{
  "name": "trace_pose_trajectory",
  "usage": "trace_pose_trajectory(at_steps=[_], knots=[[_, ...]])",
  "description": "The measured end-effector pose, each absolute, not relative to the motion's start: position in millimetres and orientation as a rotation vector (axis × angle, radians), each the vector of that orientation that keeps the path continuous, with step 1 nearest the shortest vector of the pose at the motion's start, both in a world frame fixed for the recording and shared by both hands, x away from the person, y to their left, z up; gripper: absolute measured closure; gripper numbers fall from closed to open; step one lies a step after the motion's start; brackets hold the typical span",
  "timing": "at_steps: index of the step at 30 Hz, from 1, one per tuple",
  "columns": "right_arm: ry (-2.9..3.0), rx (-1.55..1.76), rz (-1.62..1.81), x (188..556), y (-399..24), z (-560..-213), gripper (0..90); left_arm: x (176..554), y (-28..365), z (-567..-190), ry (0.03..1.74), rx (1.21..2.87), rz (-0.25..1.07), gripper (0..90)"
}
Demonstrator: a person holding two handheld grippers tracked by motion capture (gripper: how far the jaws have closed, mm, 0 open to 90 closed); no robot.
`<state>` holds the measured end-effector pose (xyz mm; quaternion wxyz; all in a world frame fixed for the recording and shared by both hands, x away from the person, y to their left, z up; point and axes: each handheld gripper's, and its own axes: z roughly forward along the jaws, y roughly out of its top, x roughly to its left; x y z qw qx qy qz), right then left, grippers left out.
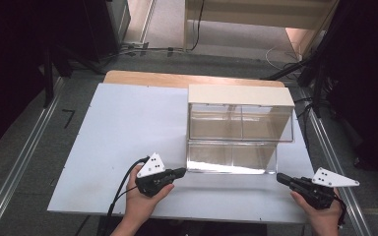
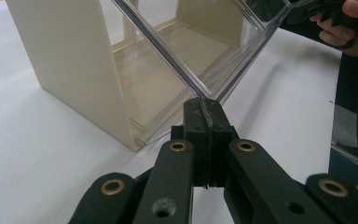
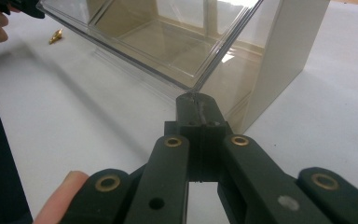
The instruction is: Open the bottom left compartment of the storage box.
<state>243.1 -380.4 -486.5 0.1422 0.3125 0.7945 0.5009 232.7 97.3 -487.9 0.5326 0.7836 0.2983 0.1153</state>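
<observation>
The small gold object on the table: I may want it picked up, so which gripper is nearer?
Left. The left gripper is at the drawer's corner beside the gold object; the right gripper is at the opposite corner.

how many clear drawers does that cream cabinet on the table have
2: the upper drawer sits pushed in under the cabinet's top; the lower drawer is pulled out toward the person. None seem hidden.

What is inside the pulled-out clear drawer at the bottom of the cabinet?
Through the clear drawer nothing shows but its own clear floor and glare. The beige cabinet covers its back part, so that stays unseen.
</observation>
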Motion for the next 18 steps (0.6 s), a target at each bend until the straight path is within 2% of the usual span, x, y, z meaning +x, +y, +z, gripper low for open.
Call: trace_pose_trajectory(at_steps=[18], knots=[[2.294, 0.862, 1.459, 240.7, -376.1, -480.0, 88.7, 231.5, 96.1, -485.1, 0.693, 1.865, 0.276, 90.0]])
